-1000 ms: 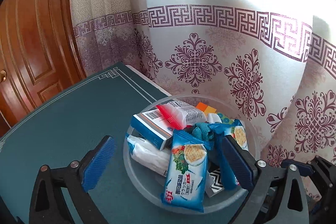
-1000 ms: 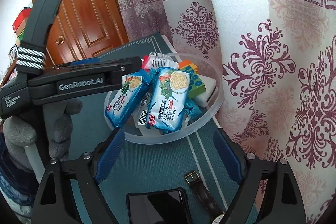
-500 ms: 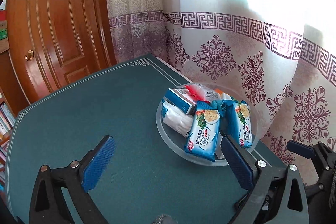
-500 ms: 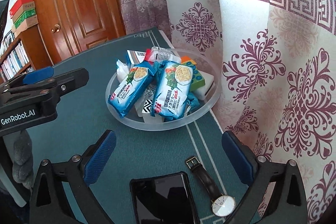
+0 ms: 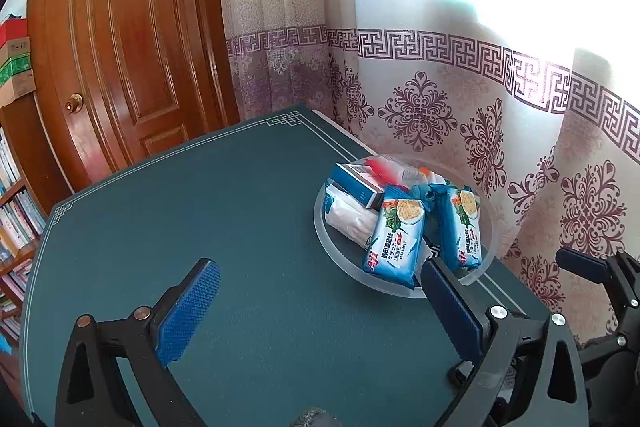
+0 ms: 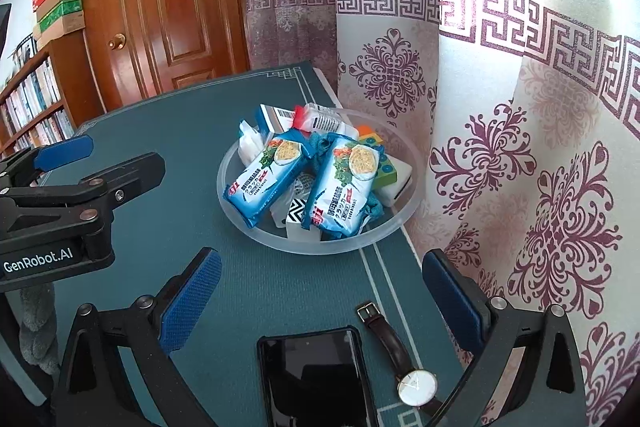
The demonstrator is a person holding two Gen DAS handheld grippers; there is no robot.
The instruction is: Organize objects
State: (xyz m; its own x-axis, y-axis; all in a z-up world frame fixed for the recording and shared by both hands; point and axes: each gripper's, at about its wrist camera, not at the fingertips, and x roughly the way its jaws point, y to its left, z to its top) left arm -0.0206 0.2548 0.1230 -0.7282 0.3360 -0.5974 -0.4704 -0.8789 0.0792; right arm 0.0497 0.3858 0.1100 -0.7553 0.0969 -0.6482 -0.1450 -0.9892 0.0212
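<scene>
A clear plastic bowl (image 6: 406,205) sits at the table's far right edge by the curtain, also in the left wrist view (image 5: 320,227). It holds two blue cracker packs (image 6: 266,175) (image 6: 344,183), a blue-and-white box (image 5: 356,183), a white tissue pack (image 5: 348,219), a toy brick (image 6: 384,163) and other small items. A black phone (image 6: 316,375) and a wristwatch (image 6: 404,359) lie in front of the bowl, between the right gripper's fingers. My left gripper (image 5: 320,303) is open and empty over the green mat. My right gripper (image 6: 320,299) is open and empty.
The green table mat (image 5: 180,219) spreads left of the bowl. A patterned curtain (image 6: 520,147) hangs right behind the bowl. A wooden door (image 5: 128,47) and a bookshelf (image 6: 32,107) stand beyond the table. The left gripper's body (image 6: 60,211) shows at left in the right wrist view.
Both grippers have pulled back from the bowl, open and empty. The bowl looks smaller and farther away, and the phone and watch have come into fuller view.
</scene>
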